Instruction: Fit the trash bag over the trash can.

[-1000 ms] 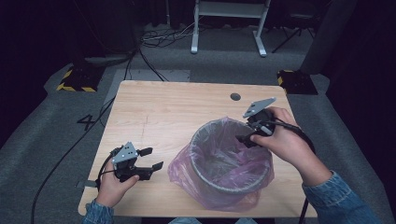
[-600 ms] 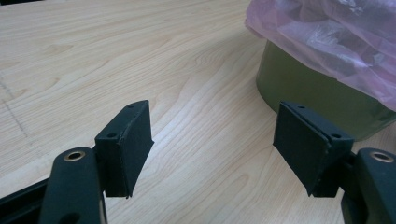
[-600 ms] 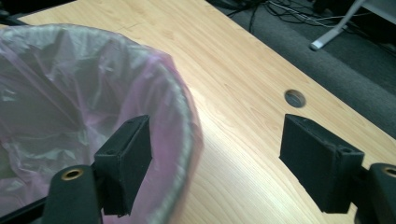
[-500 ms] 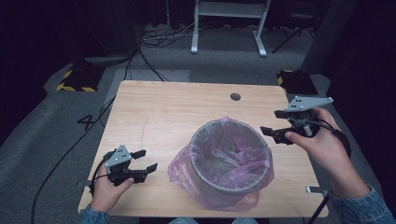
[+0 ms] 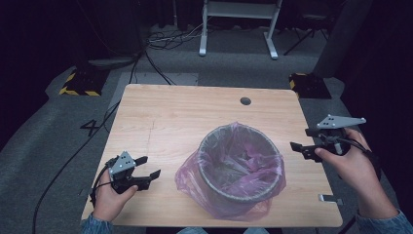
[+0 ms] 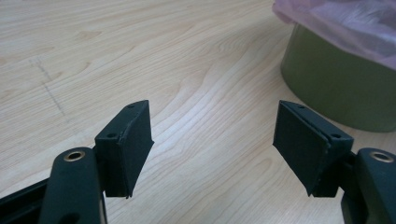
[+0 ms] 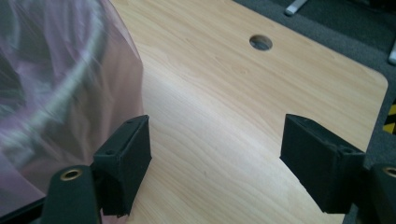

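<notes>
We cannot see the floor of the bin [image 5: 242, 171]: its crumpled pink liner [image 5: 195, 176] hides it. In the left gripper view the bin [image 6: 345, 88] is cut off by the top and right edges. In the right gripper view the liner [image 7: 56, 84], just left of the jaws, is blurred and runs off the left edge.

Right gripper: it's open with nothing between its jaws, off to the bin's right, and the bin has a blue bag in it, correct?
Not quite: the bag is pink, as the high view shows. The rest holds: the right gripper is open with nothing between its jaws, to the right of the bin.
</notes>
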{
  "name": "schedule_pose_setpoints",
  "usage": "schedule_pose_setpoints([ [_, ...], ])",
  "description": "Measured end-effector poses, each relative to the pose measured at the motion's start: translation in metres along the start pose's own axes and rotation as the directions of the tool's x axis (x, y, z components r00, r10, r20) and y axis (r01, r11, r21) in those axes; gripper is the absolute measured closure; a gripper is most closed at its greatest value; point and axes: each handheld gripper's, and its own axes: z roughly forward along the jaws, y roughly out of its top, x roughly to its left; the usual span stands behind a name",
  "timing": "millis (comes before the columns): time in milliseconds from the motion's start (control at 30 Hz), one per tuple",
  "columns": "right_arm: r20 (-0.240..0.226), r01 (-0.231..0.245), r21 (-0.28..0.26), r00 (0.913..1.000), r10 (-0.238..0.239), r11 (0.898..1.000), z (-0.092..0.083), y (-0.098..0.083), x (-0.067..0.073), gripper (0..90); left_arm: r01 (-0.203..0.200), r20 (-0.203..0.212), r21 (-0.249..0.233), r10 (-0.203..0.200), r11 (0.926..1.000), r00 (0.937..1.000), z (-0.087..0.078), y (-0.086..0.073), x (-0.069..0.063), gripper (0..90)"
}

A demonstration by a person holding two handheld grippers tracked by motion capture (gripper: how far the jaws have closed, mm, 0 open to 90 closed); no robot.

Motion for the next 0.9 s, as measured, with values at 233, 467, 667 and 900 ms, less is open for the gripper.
schedule_pose_setpoints([
  [233,0.024,-0.042,0.032,0.9989,0.041,0.999,0.007,-0.028,-0.010,23.8,-0.001,-0.022,0.015,0.002,0.9999,0.9998,-0.004,-0.001,0.002,28.0],
  [467,0.033,-0.072,0.072,0.9970,0.070,0.995,0.016,-0.057,-0.018,22.8,0.000,-0.045,0.039,0.002,0.9992,0.9990,-0.007,-0.004,0.006,27.8],
  [667,0.036,-0.105,0.094,0.9941,0.102,0.990,0.026,-0.084,-0.024,22.3,-0.002,-0.065,0.070,0.007,0.9975,0.9979,-0.008,-0.008,0.009,27.5],
  [900,0.040,-0.141,0.103,0.9896,0.138,0.985,0.034,-0.111,-0.028,21.5,0.005,-0.076,0.083,0.001,0.9965,0.9971,-0.008,-0.012,0.013,27.4],
])
